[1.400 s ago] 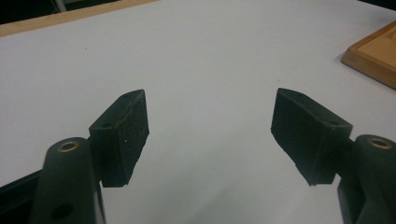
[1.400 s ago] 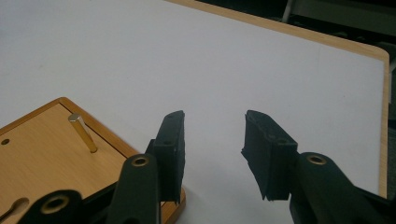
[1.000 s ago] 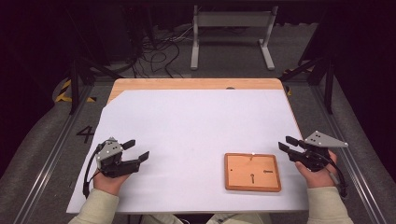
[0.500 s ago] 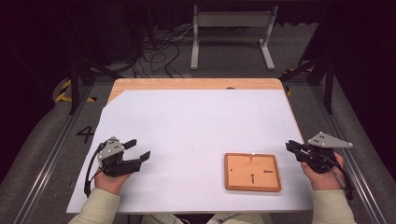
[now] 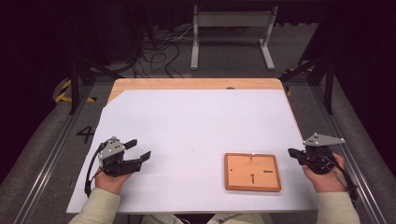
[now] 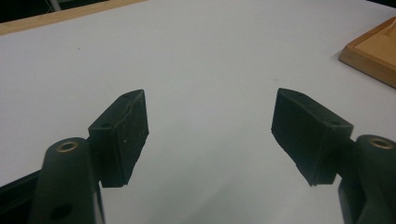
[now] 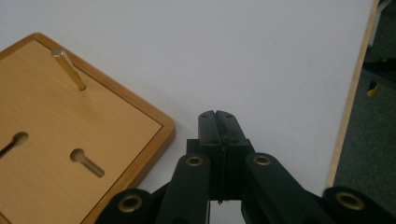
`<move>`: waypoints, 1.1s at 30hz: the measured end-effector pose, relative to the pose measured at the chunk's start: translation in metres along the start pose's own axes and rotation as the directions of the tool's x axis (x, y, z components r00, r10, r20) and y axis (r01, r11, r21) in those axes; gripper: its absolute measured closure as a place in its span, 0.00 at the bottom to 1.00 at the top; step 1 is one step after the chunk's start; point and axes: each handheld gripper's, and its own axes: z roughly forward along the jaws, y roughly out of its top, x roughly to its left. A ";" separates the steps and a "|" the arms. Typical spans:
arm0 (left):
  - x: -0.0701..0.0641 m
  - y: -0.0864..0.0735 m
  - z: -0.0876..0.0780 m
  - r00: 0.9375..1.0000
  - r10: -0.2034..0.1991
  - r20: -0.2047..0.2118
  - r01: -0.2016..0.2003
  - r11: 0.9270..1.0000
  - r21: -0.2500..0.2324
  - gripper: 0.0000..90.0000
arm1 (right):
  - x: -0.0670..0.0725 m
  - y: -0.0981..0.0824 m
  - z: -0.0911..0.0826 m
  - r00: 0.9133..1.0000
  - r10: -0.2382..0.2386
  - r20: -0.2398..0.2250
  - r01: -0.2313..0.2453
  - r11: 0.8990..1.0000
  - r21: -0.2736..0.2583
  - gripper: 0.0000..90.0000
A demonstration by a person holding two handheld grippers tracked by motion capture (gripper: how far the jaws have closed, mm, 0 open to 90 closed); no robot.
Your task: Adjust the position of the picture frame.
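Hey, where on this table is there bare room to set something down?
Most of the white sheet is free: the whole stretch from the wooden board to the far edge, and the middle between the left hand-held gripper and the board. Tightest is the strip between the board and the right hand-held gripper.

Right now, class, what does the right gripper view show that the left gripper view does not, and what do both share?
Right gripper view: the right gripper shut on nothing, a slanted metal pin and two keyhole slots in the wooden board. Left gripper view: the left gripper open, nothing between its jaws. Both: the wooden board and the white sheet.
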 end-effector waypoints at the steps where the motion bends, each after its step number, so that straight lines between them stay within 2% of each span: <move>1: 0.000 0.000 0.000 1.000 0.000 -0.001 0.000 1.000 0.000 0.31 | 0.000 0.000 0.000 1.000 0.000 0.000 0.000 1.000 0.000 1.00; 5: 0.000 0.000 0.000 1.000 -0.006 -0.004 0.006 1.000 -0.002 0.31 | 0.005 0.003 0.002 1.000 0.013 -0.001 -0.013 0.995 0.102 1.00; 7: 0.000 0.000 0.000 1.000 -0.007 -0.004 0.007 1.000 0.001 0.31 | 0.009 0.004 0.005 1.000 0.011 -0.011 -0.009 0.986 0.168 1.00; 11: 0.000 0.000 0.000 1.000 -0.006 -0.004 0.006 1.000 0.004 0.31 | 0.017 0.006 0.008 0.999 0.004 -0.036 0.005 0.970 0.243 1.00; 18: 0.000 -0.001 0.001 1.000 -0.010 -0.006 0.010 1.000 0.003 0.30 | 0.027 0.005 0.020 0.998 -0.003 -0.058 0.025 0.927 0.374 1.00; 22: 0.001 -0.001 0.001 1.000 -0.014 -0.008 0.014 1.000 0.004 0.30 | 0.029 0.002 0.027 0.997 -0.004 -0.076 0.036 0.906 0.421 1.00; 27: 0.001 -0.001 0.001 1.000 -0.019 -0.007 0.019 1.000 0.007 0.30 | 0.034 0.002 0.031 0.994 0.000 -0.110 0.050 0.894 0.445 1.00; 30: 0.001 -0.001 0.002 1.000 -0.015 -0.008 0.015 1.000 0.014 0.30 | 0.039 0.001 0.034 0.995 -0.012 -0.097 0.057 0.878 0.475 1.00; 33: 0.001 -0.002 0.004 1.000 -0.018 -0.008 0.018 1.000 0.021 0.30 | 0.041 0.002 0.035 0.996 -0.015 -0.084 0.054 0.876 0.480 1.00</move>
